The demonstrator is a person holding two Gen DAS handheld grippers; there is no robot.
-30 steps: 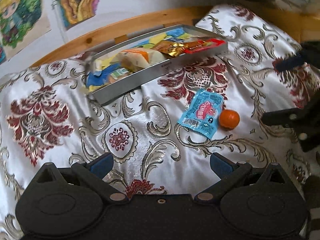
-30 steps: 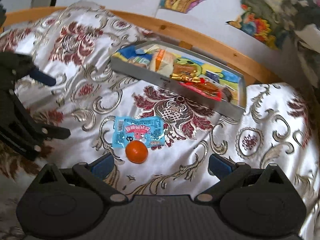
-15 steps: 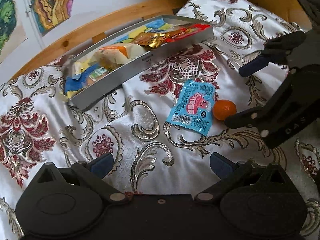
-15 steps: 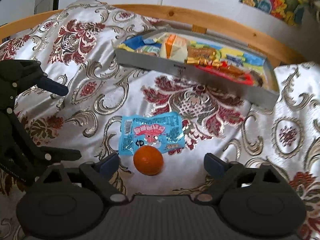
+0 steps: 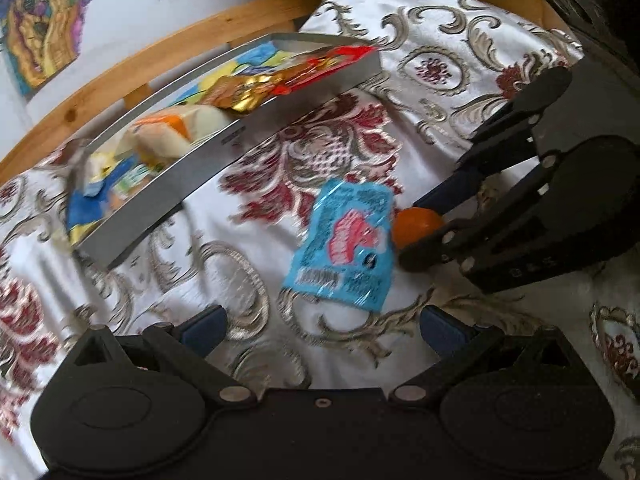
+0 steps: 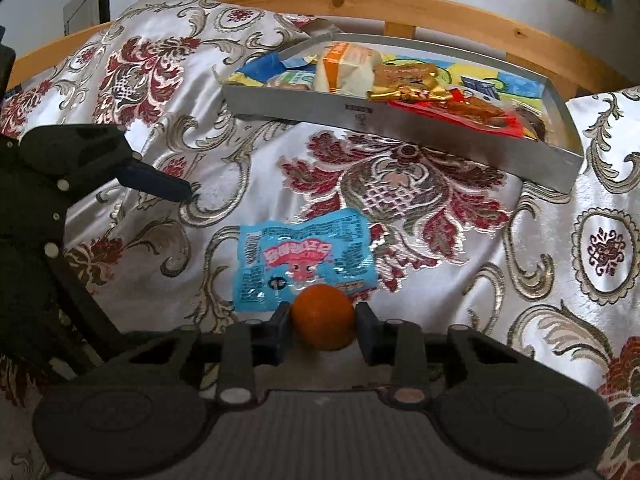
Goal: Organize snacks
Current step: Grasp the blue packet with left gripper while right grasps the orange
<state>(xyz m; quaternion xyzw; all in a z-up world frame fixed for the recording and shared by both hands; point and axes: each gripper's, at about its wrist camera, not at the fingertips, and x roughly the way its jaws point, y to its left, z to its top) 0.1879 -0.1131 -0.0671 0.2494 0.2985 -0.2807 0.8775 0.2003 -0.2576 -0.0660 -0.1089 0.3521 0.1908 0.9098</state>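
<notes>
Right gripper [image 6: 323,326]: fingers closed against both sides of a small orange fruit [image 6: 323,316], which sits on the patterned bedspread [image 6: 400,184]. Touching the fruit on its far side lies a flat blue snack packet [image 6: 302,258]. Left gripper [image 5: 320,324]: jaws spread wide, nothing between them, hovering over the bedspread near the packet. Farther out, toward the wooden bed rail [image 6: 420,10], a grey metal tray [image 6: 400,124] holds assorted wrapped snacks [image 6: 404,80].
</notes>
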